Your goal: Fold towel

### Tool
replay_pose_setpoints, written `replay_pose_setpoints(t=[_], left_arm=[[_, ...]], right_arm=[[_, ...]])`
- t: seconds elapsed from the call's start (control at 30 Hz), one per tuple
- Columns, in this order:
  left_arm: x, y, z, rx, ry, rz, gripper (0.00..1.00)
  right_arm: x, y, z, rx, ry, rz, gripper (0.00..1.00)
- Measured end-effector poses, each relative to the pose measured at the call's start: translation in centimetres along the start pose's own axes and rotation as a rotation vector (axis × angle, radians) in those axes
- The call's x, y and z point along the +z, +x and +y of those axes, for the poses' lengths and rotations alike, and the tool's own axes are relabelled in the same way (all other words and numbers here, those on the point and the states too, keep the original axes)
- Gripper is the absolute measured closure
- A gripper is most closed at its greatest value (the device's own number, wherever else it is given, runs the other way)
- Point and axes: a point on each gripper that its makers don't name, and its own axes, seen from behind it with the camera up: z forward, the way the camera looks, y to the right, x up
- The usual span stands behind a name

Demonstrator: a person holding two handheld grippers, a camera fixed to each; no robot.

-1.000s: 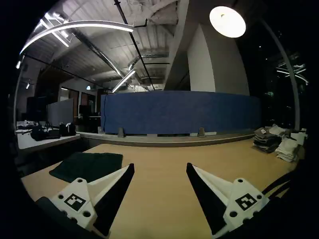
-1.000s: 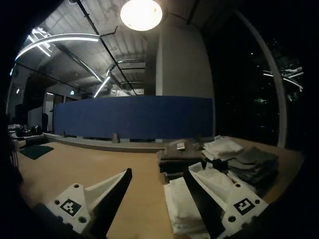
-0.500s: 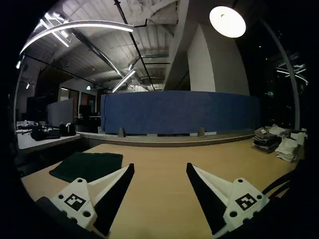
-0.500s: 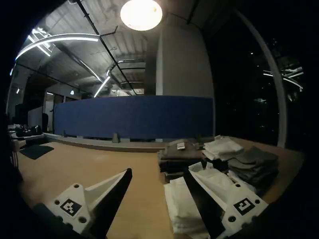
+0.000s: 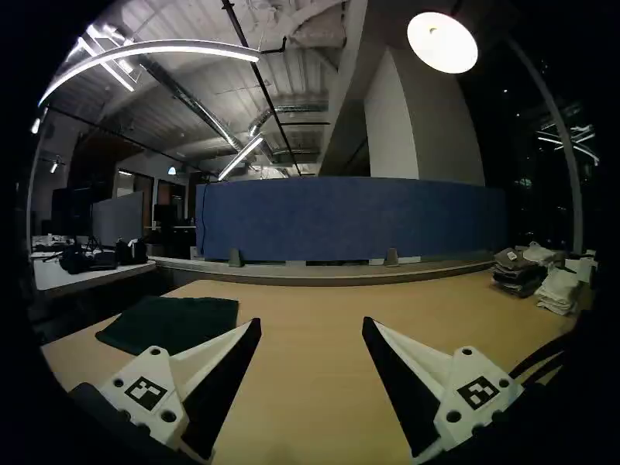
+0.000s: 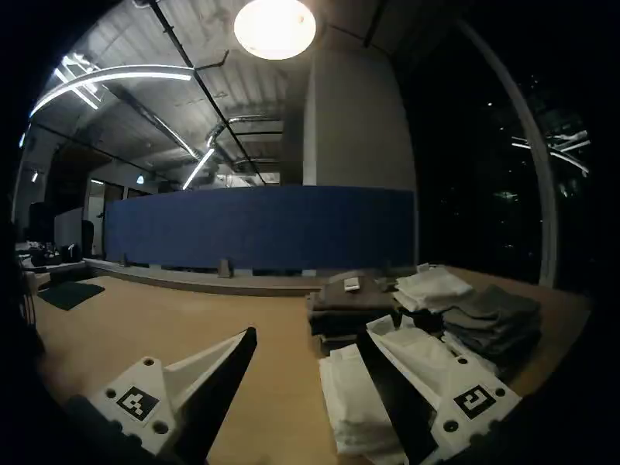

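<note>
Towel [image 5: 174,322], dark green, lies flat on the wooden table [image 5: 325,364], just ahead of the left gripper [image 5: 310,322] and beyond its left finger, apart from it. That gripper's two fingers stand spread wide, with bare tabletop between them. Farther ahead a blue partition [image 5: 349,217] runs across the table's far edge, and far off to the gripper's right sit piles of folded towels [image 5: 535,271]. A round lamp [image 5: 442,43] glows overhead.

The right gripper [image 6: 306,332] is likewise spread, with nothing pinched. Its right finger lies over a folded white stack [image 6: 349,399]; whether it touches the cloth cannot be told. Just beyond that finger stands a brown folded pile [image 6: 345,306], with a white pile [image 6: 430,287] and a dark grey pile [image 6: 496,318] to the right of it. Far ahead to this gripper's left, near the table's edge, the green towel shows small and flat.
</note>
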Motion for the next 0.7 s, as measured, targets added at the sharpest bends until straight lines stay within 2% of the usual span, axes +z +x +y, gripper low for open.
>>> replay_pose_setpoints(t=[0.7], left_arm=[[-0.05, -0.18, -0.08, 0.000, 0.000, 0.000, 0.03]], right_arm=[[0.05, 0.03, 0.00, 0.000, 0.000, 0.000, 0.00]])
